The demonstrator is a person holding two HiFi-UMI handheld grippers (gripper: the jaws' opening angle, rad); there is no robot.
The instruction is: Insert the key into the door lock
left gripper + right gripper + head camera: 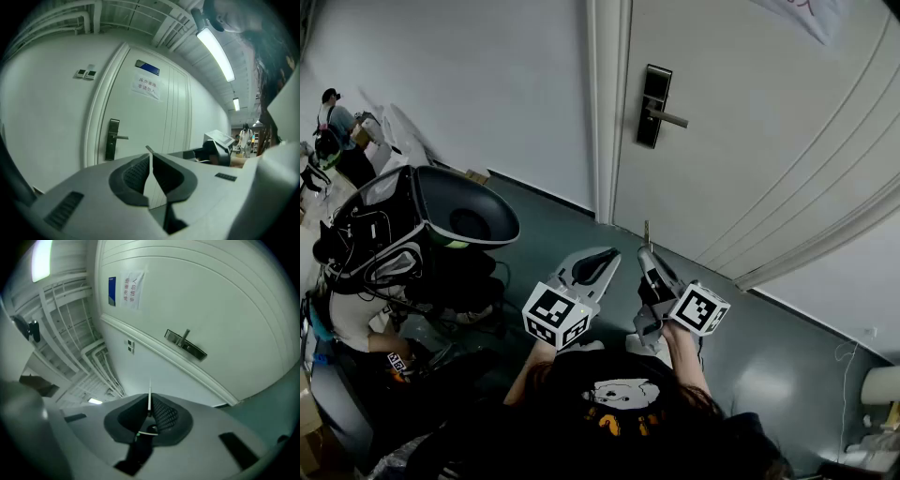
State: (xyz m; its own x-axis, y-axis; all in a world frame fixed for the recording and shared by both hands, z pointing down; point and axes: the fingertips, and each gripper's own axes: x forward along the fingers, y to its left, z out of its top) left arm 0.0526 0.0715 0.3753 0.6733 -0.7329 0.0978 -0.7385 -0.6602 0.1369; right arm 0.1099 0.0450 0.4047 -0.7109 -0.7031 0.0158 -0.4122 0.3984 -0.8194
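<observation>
Key point(149, 397) well short of door lock point(653, 108)

Clamping key in right gripper point(647, 253) fingers, blade standing out past the tips along the gripper's own line. Aiming toward the door, lock lying ahead and above, well apart. Holding left gripper point(150, 159) clenched on nothing, beside the right and slightly farther from the lock. Likely calling for a straight carry forward by the right; keyhole too small to make out.

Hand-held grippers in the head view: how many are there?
2. The left hand-held gripper is near centre, shut and empty; the right hand-held gripper, beside it, grips the key.
</observation>
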